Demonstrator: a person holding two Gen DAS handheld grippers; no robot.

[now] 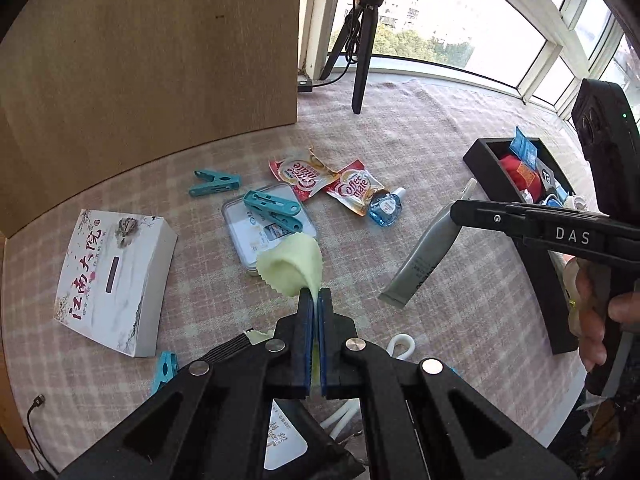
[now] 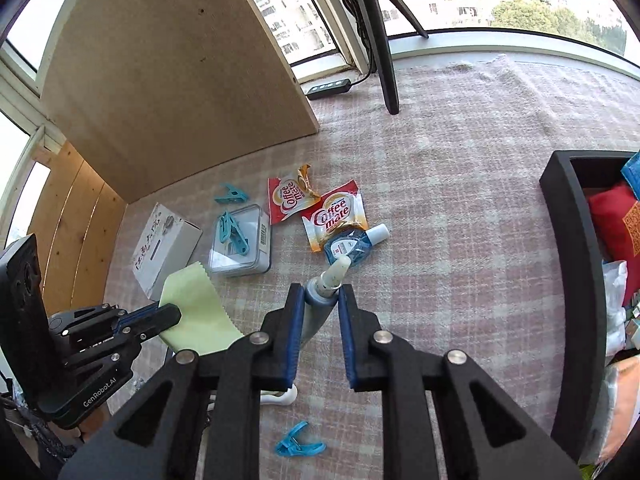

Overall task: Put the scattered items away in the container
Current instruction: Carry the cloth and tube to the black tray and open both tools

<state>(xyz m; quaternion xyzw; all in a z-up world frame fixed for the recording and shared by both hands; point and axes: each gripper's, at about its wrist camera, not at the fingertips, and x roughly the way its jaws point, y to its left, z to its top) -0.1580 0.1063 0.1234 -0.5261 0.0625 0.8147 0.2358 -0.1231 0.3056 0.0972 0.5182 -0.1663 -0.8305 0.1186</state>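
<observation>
The left tongs (image 1: pixel 315 300) were clamped flat on a pale green cloth (image 1: pixel 294 268) with a pinked zigzag edge, its loose end curling up at the centre of the left view; the right tongs (image 2: pixel 320 300) gripped a soft grey tube (image 2: pixel 316 312) near its tapered white nozzle, blue ribbed pads pressed to its shoulders, and in the left view the tube hung tilted, clear of the counter (image 1: pixel 420 140), which was covered in a woven pink-and-cream check cloth. The black rectangular tray (image 1: pixel 486 160) sat at the right edge of both views, already holding a red pouch and blue packets. Scattered mid-frame lay two crinkled foil Coffee-mate sachets (image 1: pixel 352 190), a small blue teardrop bottle (image 1: pixel 386 206) touching one of them, a clear plastic case (image 1: pixel 260 232) with a teal clothes peg (image 1: pixel 274 208) on its lid, another peg (image 1: pixel 214 184) just beyond, and a white printed carton (image 1: pixel 114 276) at the left.
</observation>
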